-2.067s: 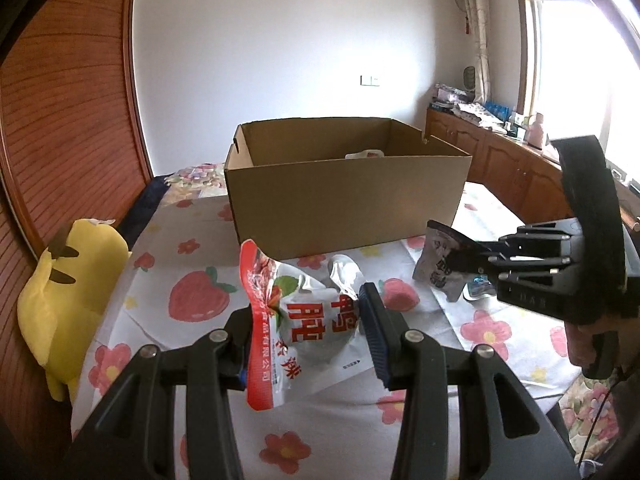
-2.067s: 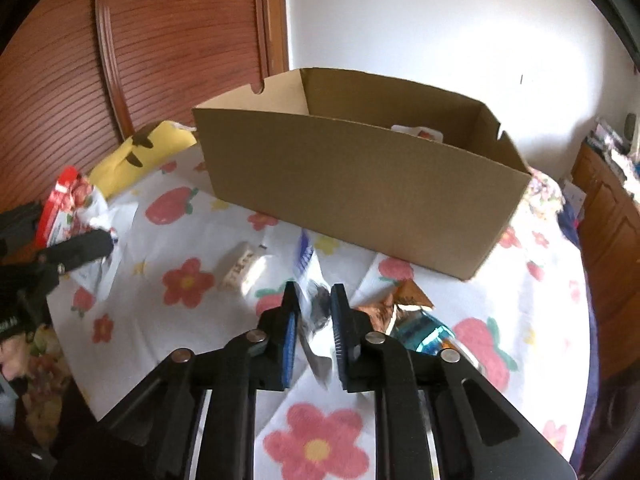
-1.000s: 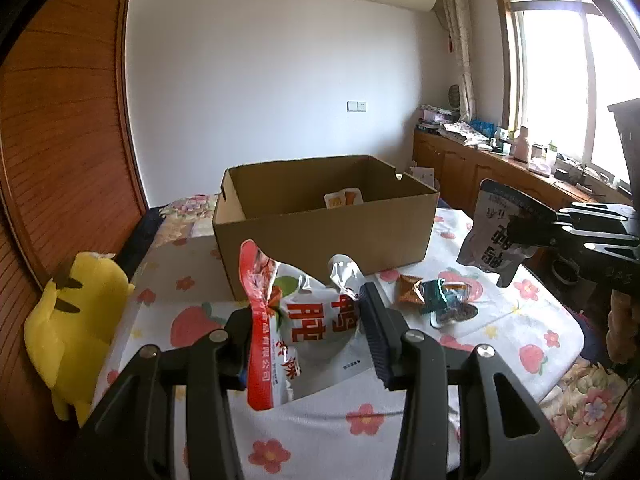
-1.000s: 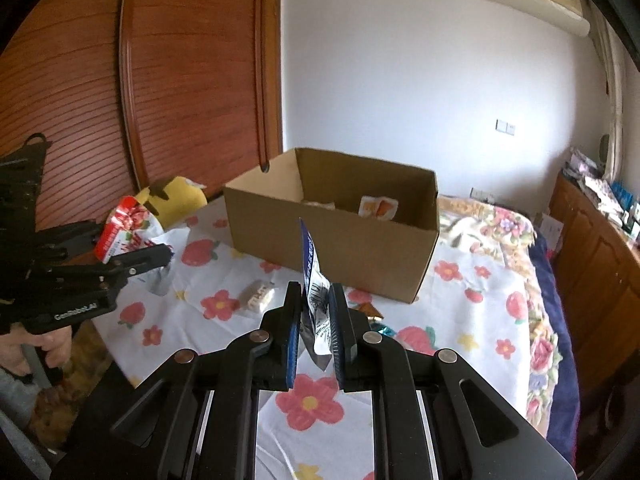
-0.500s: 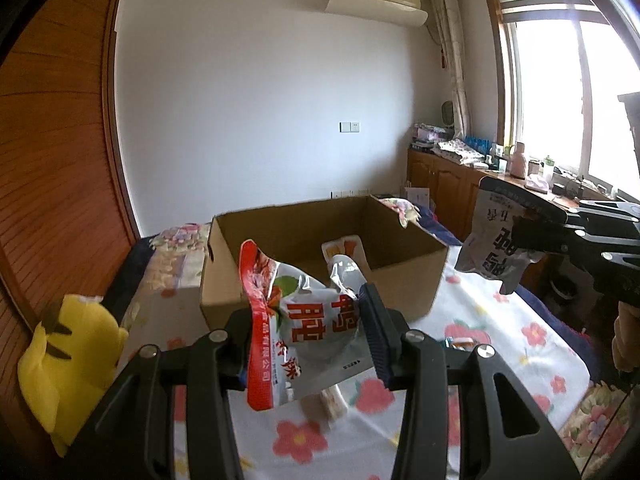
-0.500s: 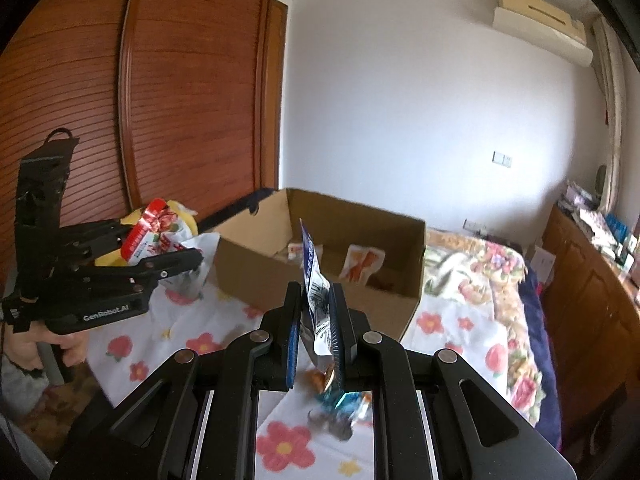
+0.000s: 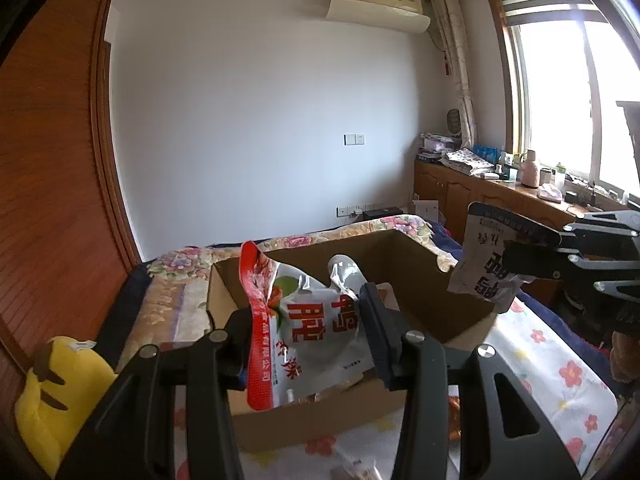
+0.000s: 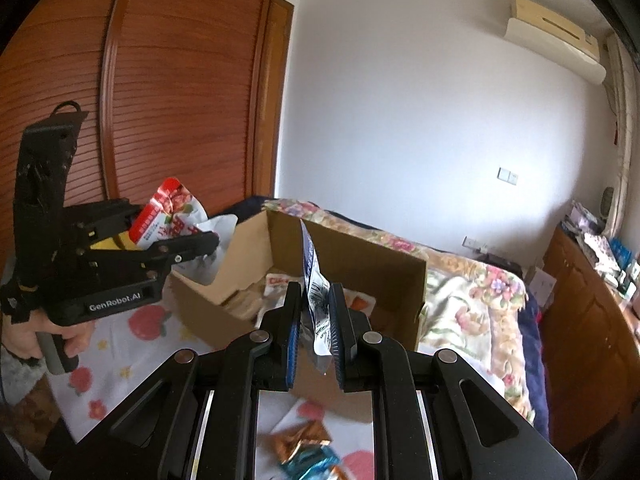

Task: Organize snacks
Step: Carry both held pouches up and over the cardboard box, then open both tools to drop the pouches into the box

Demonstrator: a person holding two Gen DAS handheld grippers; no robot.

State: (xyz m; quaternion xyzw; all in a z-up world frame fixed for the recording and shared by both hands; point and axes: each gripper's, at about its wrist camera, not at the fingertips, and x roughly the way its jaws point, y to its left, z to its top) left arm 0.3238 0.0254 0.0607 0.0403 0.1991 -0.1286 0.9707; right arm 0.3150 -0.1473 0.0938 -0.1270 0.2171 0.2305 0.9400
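Observation:
My left gripper (image 7: 310, 332) is shut on a red and white snack bag (image 7: 304, 332) and holds it above the open cardboard box (image 7: 404, 248). It also shows in the right wrist view (image 8: 188, 240) with its bag (image 8: 168, 216) over the box's left end. My right gripper (image 8: 314, 320) is shut on a grey and white snack pouch (image 8: 316, 296), held edge-on above the box (image 8: 348, 256). In the left wrist view that pouch (image 7: 486, 258) hangs over the box's right end. Several snack packs (image 8: 276, 284) lie inside the box.
The box stands on a table with a flowered cloth (image 7: 560, 376). Loose wrapped snacks (image 8: 308, 454) lie on it in front of the box. A yellow plush toy (image 7: 52, 392) sits at the left. A wooden cabinet (image 7: 472, 196) lines the right wall.
Both grippers have risen and moved forward with their bags, from in front of the box to above its opening. Neither grip has changed.

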